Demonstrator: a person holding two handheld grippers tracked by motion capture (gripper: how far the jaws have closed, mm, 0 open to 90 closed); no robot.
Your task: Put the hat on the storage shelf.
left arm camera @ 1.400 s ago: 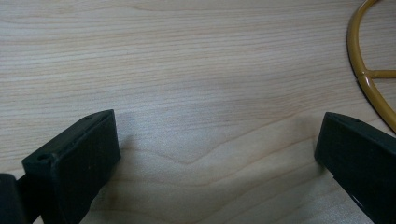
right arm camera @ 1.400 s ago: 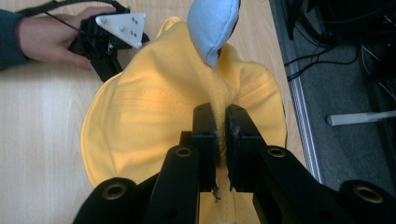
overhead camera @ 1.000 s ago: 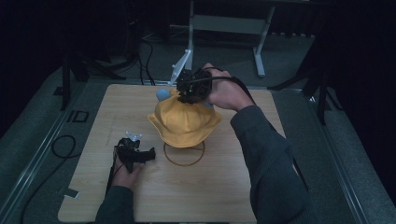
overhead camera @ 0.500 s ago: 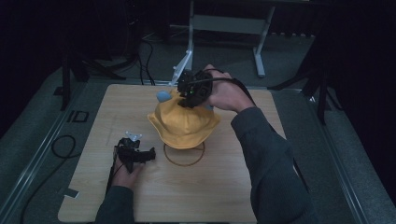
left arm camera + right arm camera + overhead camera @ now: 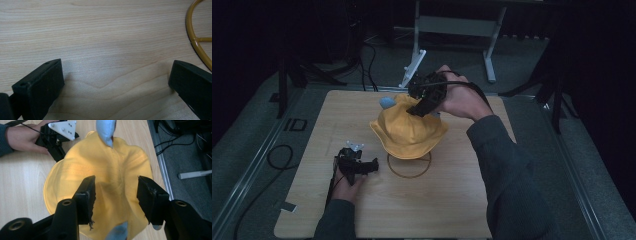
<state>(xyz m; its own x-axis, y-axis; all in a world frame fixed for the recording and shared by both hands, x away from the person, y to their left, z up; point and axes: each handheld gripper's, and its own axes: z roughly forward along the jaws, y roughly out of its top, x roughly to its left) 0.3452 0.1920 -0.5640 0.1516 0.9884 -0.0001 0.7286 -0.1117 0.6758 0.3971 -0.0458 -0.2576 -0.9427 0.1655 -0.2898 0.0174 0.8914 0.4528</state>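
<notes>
the soft yellow fabric bucket hat with pale blue ear-like tabs sits draped over a stand near the middle of the light wooden tabletop, a little toward the far edge, with the stand's thin brass-coloured wire ring base lying flat on the wood just at the near side of the hat's brim. one blue tab pokes out at the hat's far left side in the high view

the right gripper, black and held in the person's right hand, hovers over the crown of the hat from the far side, pointing down at it. its jaws have just been opening, and in the right gripper view they stand wide apart with the yellow cloth showing between them; the pads are clear of the fabric and grip nothing

the left gripper, also black, with a grey three-cornered plate on top, lies low over the tabletop toward the near left corner, well apart from the hat. in the left gripper view its jaws are spread wide over bare wood, holding nothing, and a curve of the wire ring shows at the right edge
</notes>
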